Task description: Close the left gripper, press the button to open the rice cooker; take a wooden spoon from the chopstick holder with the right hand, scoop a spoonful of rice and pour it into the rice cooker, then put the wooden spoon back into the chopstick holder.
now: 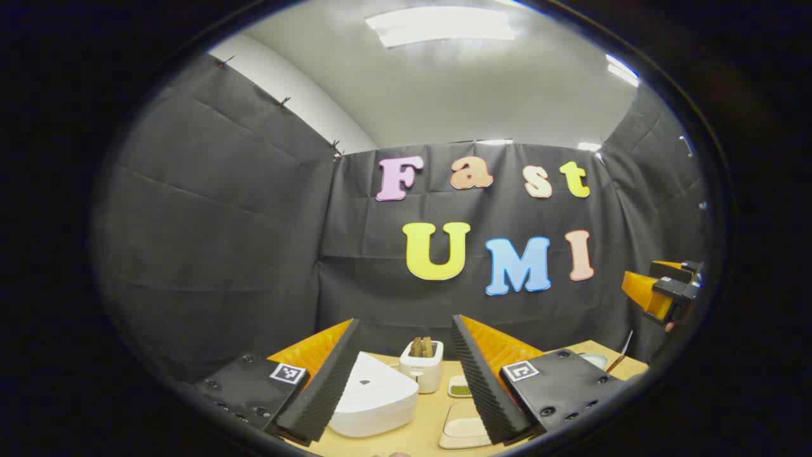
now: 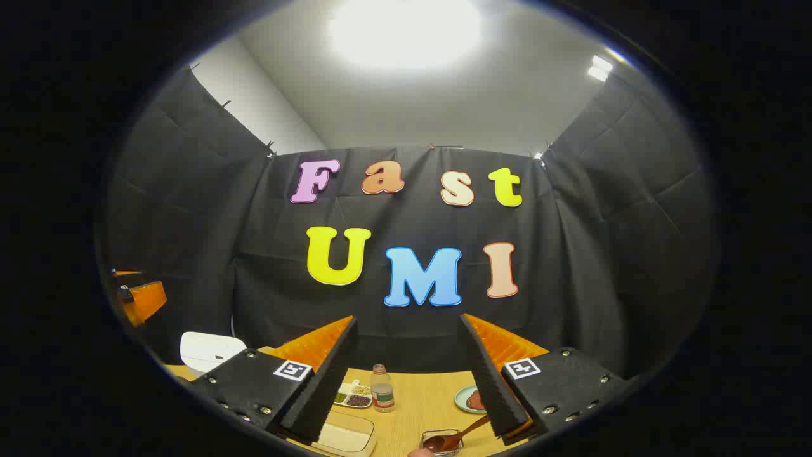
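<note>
Hand-held grippers (image 1: 406,381) (image 2: 406,381) raised, jaws apart.

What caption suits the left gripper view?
Open left tool facing a closed white rice cooker and chopstick holder on the table.
</note>
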The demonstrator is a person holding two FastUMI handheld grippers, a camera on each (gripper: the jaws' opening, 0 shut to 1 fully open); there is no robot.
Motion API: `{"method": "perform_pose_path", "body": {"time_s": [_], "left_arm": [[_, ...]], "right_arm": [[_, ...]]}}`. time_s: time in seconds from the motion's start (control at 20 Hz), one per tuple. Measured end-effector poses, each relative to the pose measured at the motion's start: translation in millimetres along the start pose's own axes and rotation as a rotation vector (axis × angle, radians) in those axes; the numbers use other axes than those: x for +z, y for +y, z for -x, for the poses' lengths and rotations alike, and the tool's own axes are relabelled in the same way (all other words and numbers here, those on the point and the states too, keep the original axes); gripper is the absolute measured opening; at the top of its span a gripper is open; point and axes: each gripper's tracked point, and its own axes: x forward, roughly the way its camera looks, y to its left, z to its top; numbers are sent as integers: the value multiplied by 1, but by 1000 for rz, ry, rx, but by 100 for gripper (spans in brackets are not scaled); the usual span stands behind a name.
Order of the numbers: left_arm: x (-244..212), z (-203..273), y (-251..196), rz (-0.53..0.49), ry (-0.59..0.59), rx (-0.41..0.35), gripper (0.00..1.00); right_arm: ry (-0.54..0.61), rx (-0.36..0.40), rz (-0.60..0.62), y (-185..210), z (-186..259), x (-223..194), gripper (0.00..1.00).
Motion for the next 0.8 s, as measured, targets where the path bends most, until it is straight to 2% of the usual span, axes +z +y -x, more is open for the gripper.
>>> {"method": "perform_pose_path", "body": {"time_s": [0.25, 0.3, 0.4, 0.8], "left_arm": [[3, 5, 2, -8, -26, 7, 96], [2, 4, 2, -13, -23, 6, 99], [1, 2, 4, -25, -19, 11, 96], [-8, -7, -9, -21, -5, -6, 96]], "right_arm": [[-18, -8, 0, -4, 6, 1, 95], [-22, -12, 0, -6, 7, 0, 95], [-16, -16, -12, -7, 10, -3, 95], [27, -65, -10, -36, 16, -18, 95]]}}
